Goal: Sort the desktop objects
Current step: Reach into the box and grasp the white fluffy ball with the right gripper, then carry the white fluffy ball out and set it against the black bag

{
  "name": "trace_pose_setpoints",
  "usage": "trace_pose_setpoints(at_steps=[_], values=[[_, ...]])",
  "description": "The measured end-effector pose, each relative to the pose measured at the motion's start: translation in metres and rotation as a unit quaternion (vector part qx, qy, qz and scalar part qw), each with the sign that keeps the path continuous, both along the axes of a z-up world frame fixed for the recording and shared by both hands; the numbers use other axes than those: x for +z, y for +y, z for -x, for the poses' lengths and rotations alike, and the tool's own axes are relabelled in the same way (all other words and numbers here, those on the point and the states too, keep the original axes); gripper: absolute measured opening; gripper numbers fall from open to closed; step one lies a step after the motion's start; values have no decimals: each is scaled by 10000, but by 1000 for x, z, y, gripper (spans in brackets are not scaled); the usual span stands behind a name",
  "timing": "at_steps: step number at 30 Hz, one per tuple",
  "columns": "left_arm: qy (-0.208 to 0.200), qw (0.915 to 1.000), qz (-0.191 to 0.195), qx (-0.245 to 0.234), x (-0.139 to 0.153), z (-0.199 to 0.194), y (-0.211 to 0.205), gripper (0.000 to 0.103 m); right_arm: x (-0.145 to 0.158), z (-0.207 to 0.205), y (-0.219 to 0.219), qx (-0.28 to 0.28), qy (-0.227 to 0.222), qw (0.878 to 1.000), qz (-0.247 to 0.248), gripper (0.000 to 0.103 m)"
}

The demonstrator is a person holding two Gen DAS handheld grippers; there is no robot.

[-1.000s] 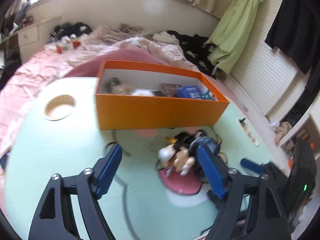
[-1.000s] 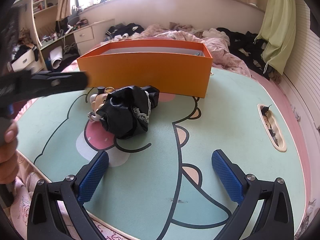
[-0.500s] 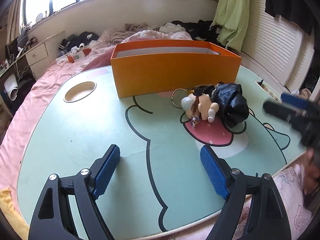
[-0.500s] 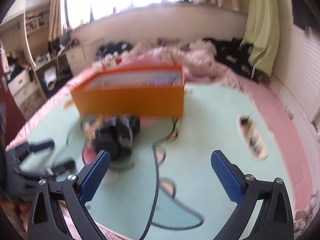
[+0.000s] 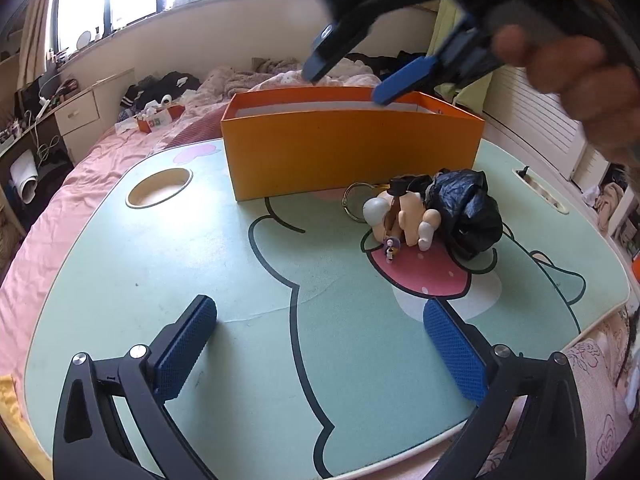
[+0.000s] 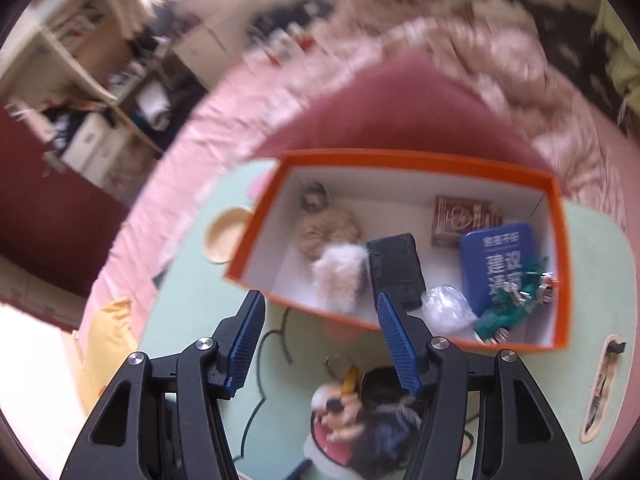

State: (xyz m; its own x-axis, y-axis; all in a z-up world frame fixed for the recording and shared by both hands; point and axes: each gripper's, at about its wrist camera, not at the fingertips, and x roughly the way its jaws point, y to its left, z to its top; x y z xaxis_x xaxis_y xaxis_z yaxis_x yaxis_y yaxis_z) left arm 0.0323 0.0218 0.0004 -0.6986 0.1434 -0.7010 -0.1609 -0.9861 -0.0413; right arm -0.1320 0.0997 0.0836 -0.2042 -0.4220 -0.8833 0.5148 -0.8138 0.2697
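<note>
The left gripper [image 5: 316, 344] was held low over the near edge of the lap table [image 5: 120, 280], its blue-padded fingers spread wide with nothing between them. Ahead of it and to its right lay the doll [image 5: 404, 216] on the table surface, resting on a pink printed patch, with a crumpled black bag [image 5: 468, 208] touching the doll on the far right side and a metal ring [image 5: 356, 200] just beside the doll's head. Farther ahead stood the orange box [image 5: 352, 152].

The right gripper [image 6: 320, 344] was raised above the table, seen in the left view above the box's far rim, and pointed down. Its fingers stood parted, gripping nothing. Directly beyond its fingertips was the open box; inside lay a fluffy plush toy [image 6: 332, 240], a black case [image 6: 396, 272], a blue tin [image 6: 500, 264], a brown card box [image 6: 460, 220] and a clear wrapper [image 6: 444, 304]. The doll lay below the right finger, outside the box, near its front wall
</note>
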Motion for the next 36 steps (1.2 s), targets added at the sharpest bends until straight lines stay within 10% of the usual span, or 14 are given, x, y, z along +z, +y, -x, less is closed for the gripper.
trace_pose_setpoints(at_steps=[7, 9, 15, 29, 36], values=[[23, 10000, -14, -5, -1, -1, -1, 103, -37, 39, -20, -397, -305, 9982, -342, 55], [25, 10000, -18, -5, 0, -1, -1, 103, -37, 41, -18, -421, -232, 9978, -457, 24], [25, 10000, -13, -8, 0, 0, -1, 103, -35, 35, -19, -182, -199, 9990, -360, 2], [29, 10000, -12, -16, 0, 0, -1, 103, 56, -29, 49, -161, 851, 9899, 1124, 2], [31, 10000, -10, -15, 0, 0, -1, 103, 38, -74, 131, -374, 705, 9865, 1430, 2]])
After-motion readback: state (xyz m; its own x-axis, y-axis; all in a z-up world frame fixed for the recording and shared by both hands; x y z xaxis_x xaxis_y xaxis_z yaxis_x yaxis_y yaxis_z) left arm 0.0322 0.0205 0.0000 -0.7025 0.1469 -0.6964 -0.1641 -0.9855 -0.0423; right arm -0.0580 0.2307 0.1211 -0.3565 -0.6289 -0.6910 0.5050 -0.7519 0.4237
